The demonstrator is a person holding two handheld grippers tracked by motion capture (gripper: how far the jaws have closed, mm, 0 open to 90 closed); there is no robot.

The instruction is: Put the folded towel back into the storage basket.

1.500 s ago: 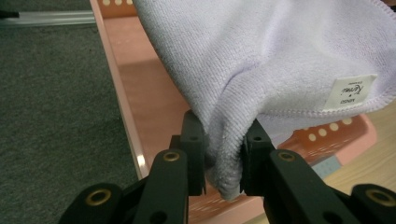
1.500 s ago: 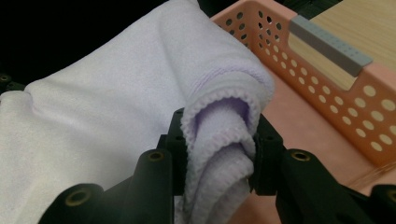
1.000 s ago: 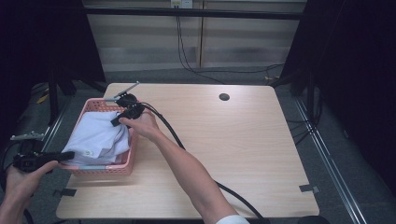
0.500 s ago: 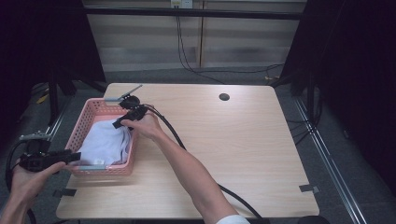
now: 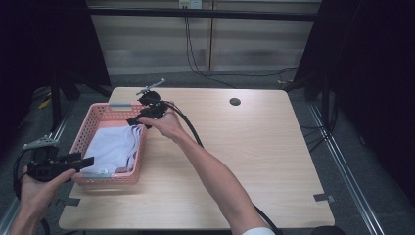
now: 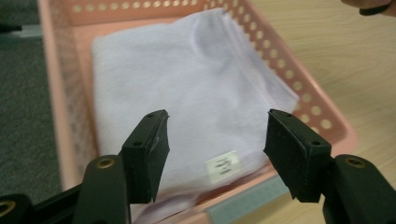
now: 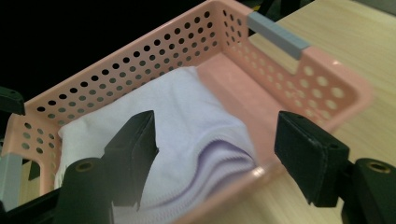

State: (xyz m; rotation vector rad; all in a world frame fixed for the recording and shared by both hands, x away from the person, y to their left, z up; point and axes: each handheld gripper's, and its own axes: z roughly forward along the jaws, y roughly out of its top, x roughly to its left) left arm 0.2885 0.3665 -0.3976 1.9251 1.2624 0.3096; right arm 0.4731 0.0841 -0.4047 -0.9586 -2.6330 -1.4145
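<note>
Where the pale wooden table (image 5: 235, 161) meets its left edge, one pink perforated plastic basket (image 5: 87, 131) stands, long side running away from the person, a grey handle strip (image 7: 277, 34) set into its far end wall. Contents: one folded white cloth (image 5: 115, 149), lying flat on the basket floor toward the near end, the far part of the pink floor bare; a small white label (image 6: 222, 165) shows near the cloth's near edge, and one ribbed hem (image 7: 219, 163) lies against the table-side wall of the basket. Left gripper (image 5: 84, 161): held in the person's left hand (image 5: 36, 183) off the table's left near corner, level, tips at the basket's near end wall; jaws spread wide, nothing between them, the cloth seen beyond. Right gripper (image 5: 135, 121): held in the right hand (image 5: 165, 125) over the basket's far right corner, angled down toward the cloth; jaws likewise parted and empty, above the hem and rim. One round dark hole (image 5: 235, 102) in the tabletop, far side, well apart from the basket.
</note>
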